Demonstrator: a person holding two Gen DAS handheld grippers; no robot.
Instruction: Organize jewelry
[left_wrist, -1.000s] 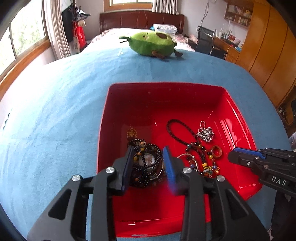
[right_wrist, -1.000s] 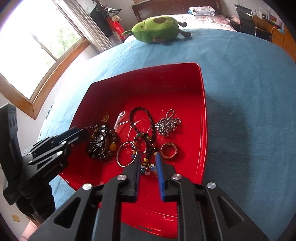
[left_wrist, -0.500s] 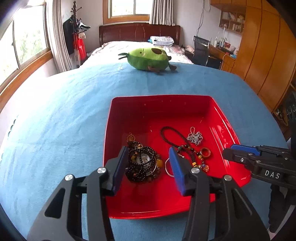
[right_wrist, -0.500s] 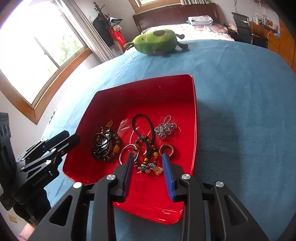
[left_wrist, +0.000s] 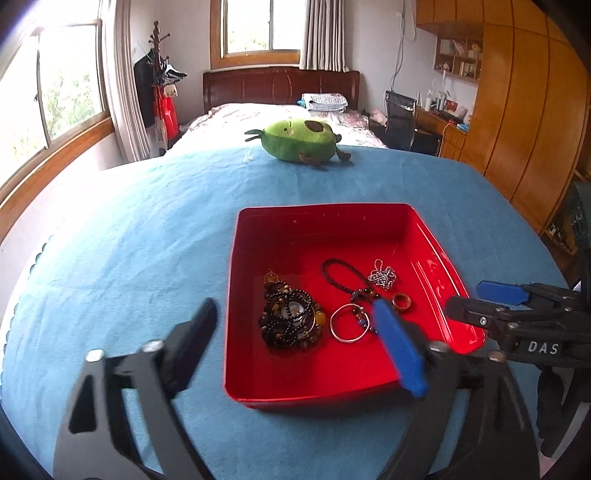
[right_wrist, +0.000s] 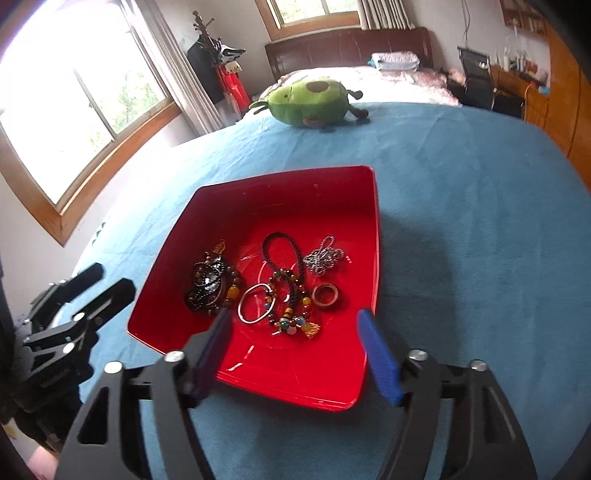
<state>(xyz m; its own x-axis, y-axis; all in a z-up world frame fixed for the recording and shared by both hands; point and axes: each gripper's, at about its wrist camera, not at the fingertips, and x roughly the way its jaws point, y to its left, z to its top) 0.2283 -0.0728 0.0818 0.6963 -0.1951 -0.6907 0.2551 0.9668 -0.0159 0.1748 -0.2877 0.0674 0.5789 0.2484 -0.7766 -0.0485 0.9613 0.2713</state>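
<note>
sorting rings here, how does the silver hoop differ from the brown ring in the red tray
The silver hoop is a thin, pale wire loop, wider across; the brown ring is a thick, dark band, smaller across. The hoop lies beside the dark bead pile; the ring lies nearer the red tray wall. Both lie flat, untouched.

Tray (left_wrist: 436, 243) glossy red plastic, smooth, reflective floor. Blanket (left_wrist: 129, 236) matt blue cloth, short fuzzy nap. Bangle (right_wrist: 256, 303) thin polished metal. Chain (right_wrist: 323, 255) silvery metal, shiny links. Ring (right_wrist: 326, 295) brownish, slight sheen; material unclear. Cord (right_wrist: 275, 245) dark braided textile, matt. Beads (right_wrist: 214, 284) dark and amber, glossy. Plush (left_wrist: 297, 140) green soft fabric. Left gripper (left_wrist: 295, 325) matt black plastic, metal screws, blue pad. Right gripper (right_wrist: 293, 343) same. Wardrobe (left_wrist: 524, 122) varnished wood. Headboard (left_wrist: 280, 86) dark lacquered wood.
</note>
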